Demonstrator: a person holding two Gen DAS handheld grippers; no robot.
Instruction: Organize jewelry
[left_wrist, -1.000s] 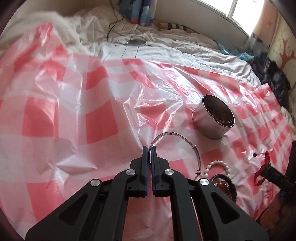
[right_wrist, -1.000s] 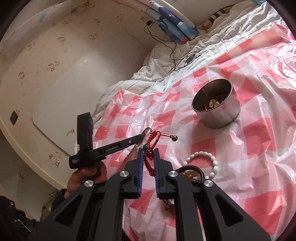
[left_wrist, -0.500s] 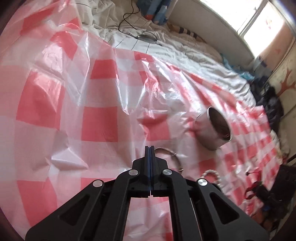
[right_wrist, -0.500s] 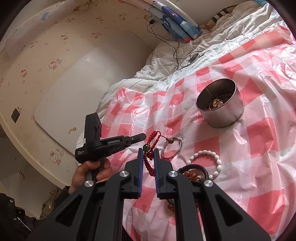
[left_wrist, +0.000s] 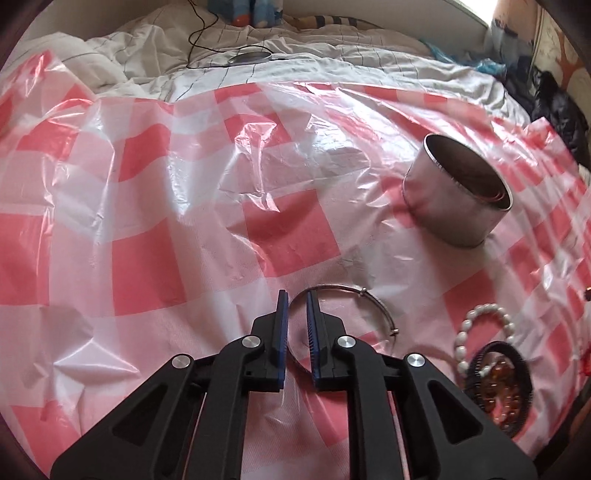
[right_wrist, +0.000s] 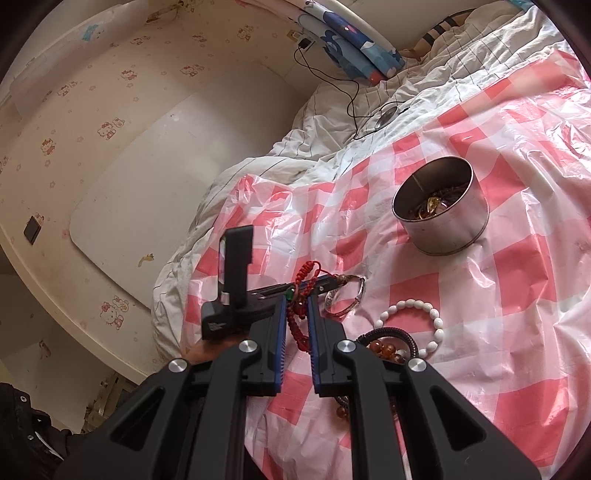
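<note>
My left gripper (left_wrist: 294, 297) is open by a narrow gap, its tips straddling the rim of a silver bangle (left_wrist: 354, 291) that lies on the red-checked plastic sheet (left_wrist: 147, 258). It also shows in the right wrist view (right_wrist: 334, 282). My right gripper (right_wrist: 296, 301) is shut on a red braided cord bracelet (right_wrist: 297, 317) with a green bead, held above the sheet. A round metal tin (left_wrist: 454, 199) holds jewelry; it shows from above in the right wrist view (right_wrist: 443, 221). A white bead bracelet (left_wrist: 484, 332) and a dark and amber bead bracelet (left_wrist: 498, 384) lie nearby.
The sheet covers a bed with rumpled white bedding (left_wrist: 314, 48). A black cable and round disc (left_wrist: 249, 57) lie on it. Dark clothes (left_wrist: 557, 107) sit at the far right. A wall and white panel (right_wrist: 147, 184) lie left of the bed.
My left gripper has opened from fully shut and come down onto the silver bangle's rim. My right gripper still holds the red cord bracelet and has hardly moved.
</note>
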